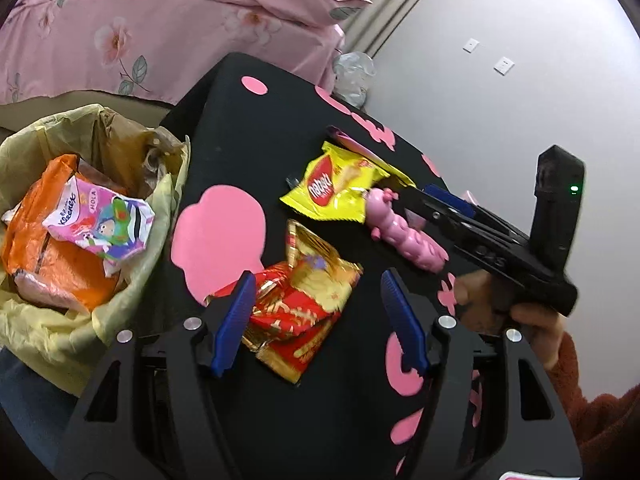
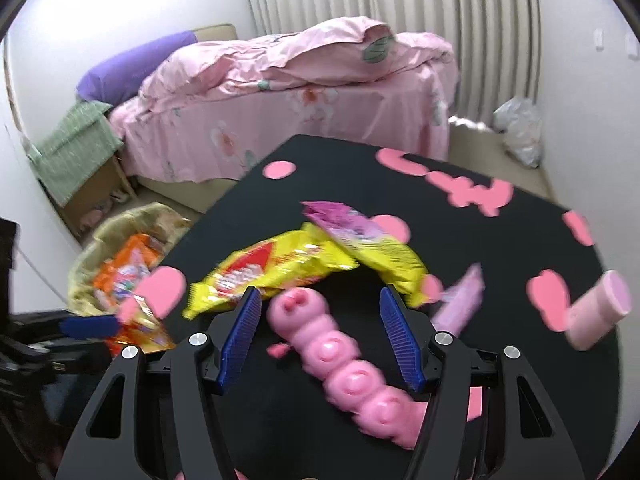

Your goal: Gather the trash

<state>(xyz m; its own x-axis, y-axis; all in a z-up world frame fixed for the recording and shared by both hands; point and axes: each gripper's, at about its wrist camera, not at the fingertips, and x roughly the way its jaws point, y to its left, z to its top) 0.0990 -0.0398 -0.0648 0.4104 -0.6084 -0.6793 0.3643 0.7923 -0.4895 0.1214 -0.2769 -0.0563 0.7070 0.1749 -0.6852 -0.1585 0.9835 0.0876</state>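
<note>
We see a black tabletop (image 1: 248,152) with pink patches filling most of both views, and a bed (image 2: 280,112) under pink floral covers beyond it at twelve o'clock. At nine o'clock in the left wrist view stands a bin (image 1: 36,320) lined with a pale yellow bag, already holding an orange packet (image 1: 52,240) and a crumpled tissue wrapper (image 1: 104,220).

On the tabletop a pink segmented toy (image 2: 344,376) lies lengthwise between the fingers of our right tool (image 2: 320,336), whose jaws stand wide open and do not press on it. Just past its head, at twelve o'clock, lies a yellow snack packet (image 2: 280,268), with a purple wrapper (image 2: 348,224) resting partly on top. A pink cylinder (image 2: 596,312) lies at three o'clock.

Our left tool (image 1: 318,320) also stands wide open, gripping nothing. A red and gold wrapper (image 1: 304,304) lies on the tabletop between its fingers, nearer the left one. At three o'clock there we see a hand (image 1: 520,308) in a rust sleeve holding the right tool.
</note>
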